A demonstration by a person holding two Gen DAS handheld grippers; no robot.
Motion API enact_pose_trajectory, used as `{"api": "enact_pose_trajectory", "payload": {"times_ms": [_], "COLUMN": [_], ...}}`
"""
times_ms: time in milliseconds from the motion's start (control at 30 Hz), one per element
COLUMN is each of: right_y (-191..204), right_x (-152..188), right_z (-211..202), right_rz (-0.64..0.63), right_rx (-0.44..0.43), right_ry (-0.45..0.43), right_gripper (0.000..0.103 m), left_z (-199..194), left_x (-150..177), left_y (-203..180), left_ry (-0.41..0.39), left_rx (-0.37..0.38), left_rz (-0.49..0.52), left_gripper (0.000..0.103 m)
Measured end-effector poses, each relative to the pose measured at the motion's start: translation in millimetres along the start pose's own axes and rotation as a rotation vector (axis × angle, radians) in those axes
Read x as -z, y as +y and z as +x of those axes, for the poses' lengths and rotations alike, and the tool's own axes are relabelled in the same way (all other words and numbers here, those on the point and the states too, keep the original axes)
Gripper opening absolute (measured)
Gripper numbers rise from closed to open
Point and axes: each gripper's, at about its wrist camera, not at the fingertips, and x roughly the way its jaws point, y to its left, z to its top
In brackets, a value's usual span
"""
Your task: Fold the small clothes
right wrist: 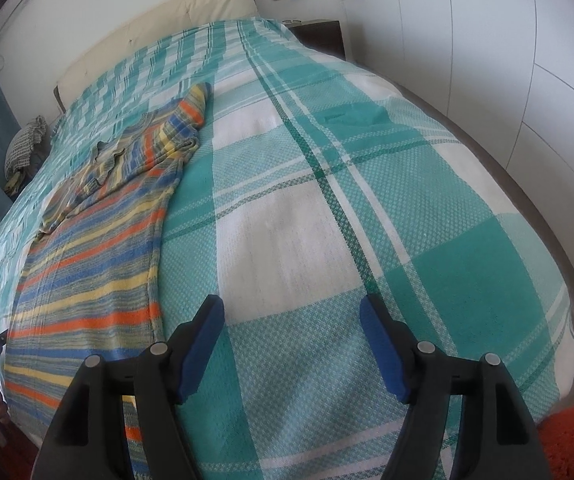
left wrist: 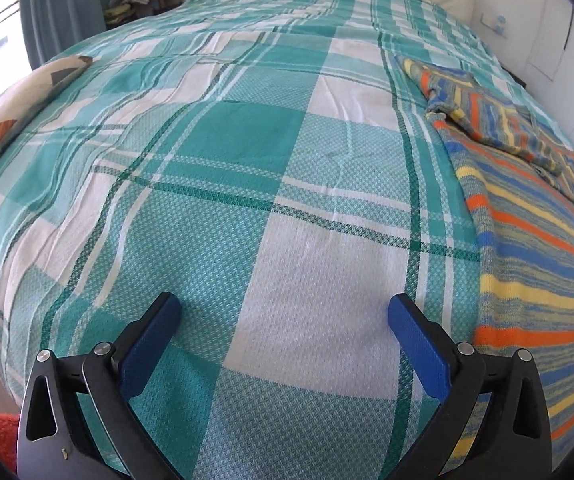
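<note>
Striped knit garment (left wrist: pixel 535 248) lying flat on bed (left wrist: pixel 287 184), right of frame; likely handling soft, light, floppy. Advising hem-corner hold. Left gripper (left wrist: pixel 285 316), right gripper (right wrist: pixel 291 316): jaws spread, pinching nothing.

The right gripper (right wrist: pixel 291 312) hangs with jaws apart over bare teal plaid bedspread (right wrist: pixel 427 208). Just left of it, a striped knit garment (right wrist: pixel 99 264) lies flat, its upper part rumpled.

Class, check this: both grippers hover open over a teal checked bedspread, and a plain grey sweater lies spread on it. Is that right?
Not quite. The sweater is striped in orange, blue and yellow, not plain grey; the right wrist view shows it. The rest holds: both grippers, left and right, are open over the teal checked bedspread.
</note>
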Motion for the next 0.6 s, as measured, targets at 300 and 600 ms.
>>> {"api": "enact_pose_trajectory", "payload": {"times_ms": [300, 600], "right_y": [-1.5, 0.3], "right_x": [1.9, 2.9], "right_z": [1.4, 3.8], "right_rz": [0.012, 0.001], "right_rx": [-0.020, -0.018], "right_ry": [0.006, 0.009], "right_gripper": [0.075, 0.079], "left_z": [0.2, 0.5], "left_x": [3.6, 4.2], "left_y": [-2.9, -3.2], "left_ry": [-0.017, -0.016], "left_rx": [-0.019, -0.019], "left_rz": [0.013, 0.015], "left_gripper": [0.103, 0.103]}}
